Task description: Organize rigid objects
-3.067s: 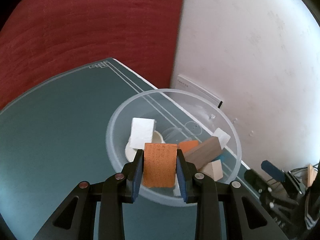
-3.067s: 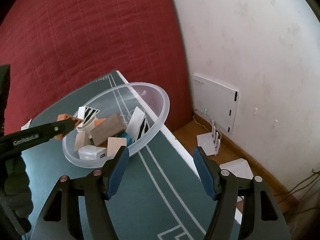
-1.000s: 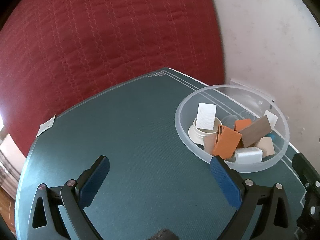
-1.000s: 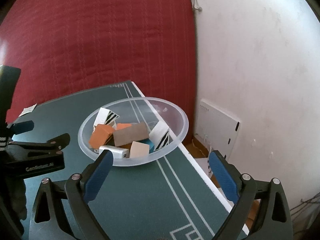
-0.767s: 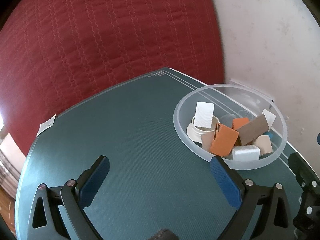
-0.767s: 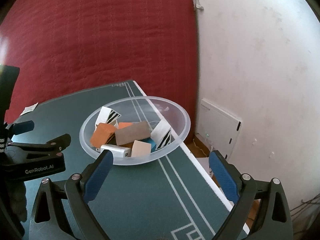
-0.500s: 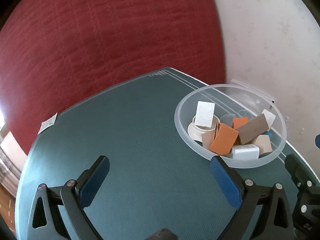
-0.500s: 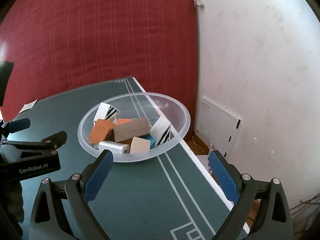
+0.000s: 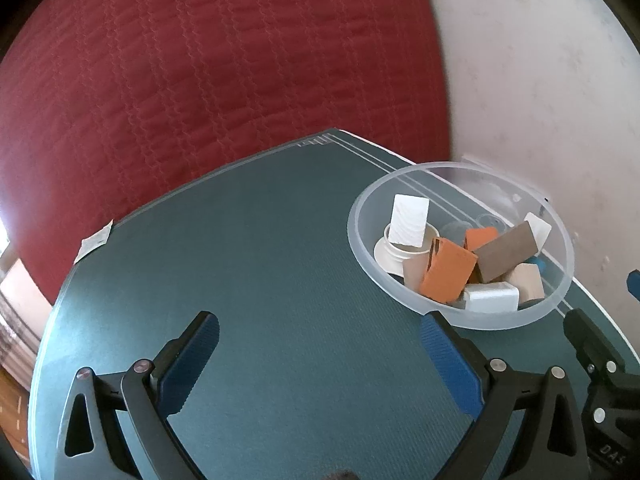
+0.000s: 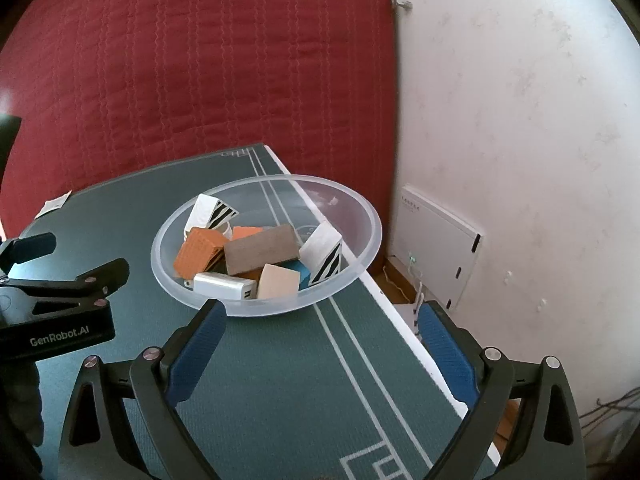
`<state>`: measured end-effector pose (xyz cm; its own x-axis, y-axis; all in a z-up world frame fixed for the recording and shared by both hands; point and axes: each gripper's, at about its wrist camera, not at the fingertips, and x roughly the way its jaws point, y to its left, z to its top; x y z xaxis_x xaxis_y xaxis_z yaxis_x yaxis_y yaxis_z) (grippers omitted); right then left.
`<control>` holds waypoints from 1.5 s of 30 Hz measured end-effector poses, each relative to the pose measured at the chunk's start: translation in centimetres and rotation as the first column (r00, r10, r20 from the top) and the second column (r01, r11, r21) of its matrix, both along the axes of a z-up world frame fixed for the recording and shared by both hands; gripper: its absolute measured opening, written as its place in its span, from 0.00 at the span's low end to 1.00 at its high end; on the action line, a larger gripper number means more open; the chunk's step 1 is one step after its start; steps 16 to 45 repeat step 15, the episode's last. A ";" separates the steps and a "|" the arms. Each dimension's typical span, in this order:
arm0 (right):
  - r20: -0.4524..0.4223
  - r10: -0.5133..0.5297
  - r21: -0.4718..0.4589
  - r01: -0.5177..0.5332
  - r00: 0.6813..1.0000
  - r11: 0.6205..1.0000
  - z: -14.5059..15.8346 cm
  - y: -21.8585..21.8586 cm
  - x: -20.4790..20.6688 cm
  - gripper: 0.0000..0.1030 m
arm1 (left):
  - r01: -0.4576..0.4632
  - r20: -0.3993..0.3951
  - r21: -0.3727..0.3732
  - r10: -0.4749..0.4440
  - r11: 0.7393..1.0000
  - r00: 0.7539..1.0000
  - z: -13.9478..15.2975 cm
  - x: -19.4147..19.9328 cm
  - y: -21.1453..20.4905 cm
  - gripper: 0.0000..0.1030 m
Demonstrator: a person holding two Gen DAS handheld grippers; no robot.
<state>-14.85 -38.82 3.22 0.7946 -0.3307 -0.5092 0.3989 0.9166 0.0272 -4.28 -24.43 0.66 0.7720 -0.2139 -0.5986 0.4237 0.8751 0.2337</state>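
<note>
Both grippers hang above the dark green table point(image 9: 280, 260), pointed forward and tilted down toward it, each with its blue-padded jaws spread wide and nothing between them. The left gripper point(image 9: 320, 360) sits over bare tabletop, with the bowl off past its right finger. The right gripper point(image 10: 320, 340) is held beside it, nearer the table's white-lined edge, and the bowl lies just beyond its fingertips; in its view the left gripper's black body pokes in from the left, level with the bowl.

The clear plastic bowl point(image 10: 360, 256) stands on the table close to the edge by the white wall point(image 10: 520, 120). All the blocks are piled inside it: an orange block point(image 10: 198, 254) leaning on the left side, a brown block point(image 10: 262, 254) lying across the middle, a white charger point(image 10: 226, 286) at the front, a pale wooden block point(image 10: 278, 280) beside it, and two white blocks with black stripes point(image 10: 322, 252), one at the back left and one at the right. A bit of blue shows under the pile.

A red quilted cover point(image 9: 200, 80) fills the background, and a small paper scrap point(image 9: 96, 240) lies at the table's far left rim.
</note>
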 end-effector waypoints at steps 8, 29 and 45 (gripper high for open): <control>-0.003 0.001 0.000 -0.001 1.000 1.000 -0.1 0.0 0.0 0.94 | 0.003 -0.007 0.005 -0.003 1.000 1.000 -0.1 -0.2 0.2 0.99; -0.009 0.003 0.006 -0.003 1.000 1.000 -0.4 -0.2 0.0 0.94 | 0.001 -0.022 0.002 -0.001 1.000 1.000 -0.1 -0.3 0.7 0.99; -0.009 0.003 0.006 -0.003 1.000 1.000 -0.4 -0.2 0.0 0.94 | 0.001 -0.022 0.002 -0.001 1.000 1.000 -0.1 -0.3 0.7 0.99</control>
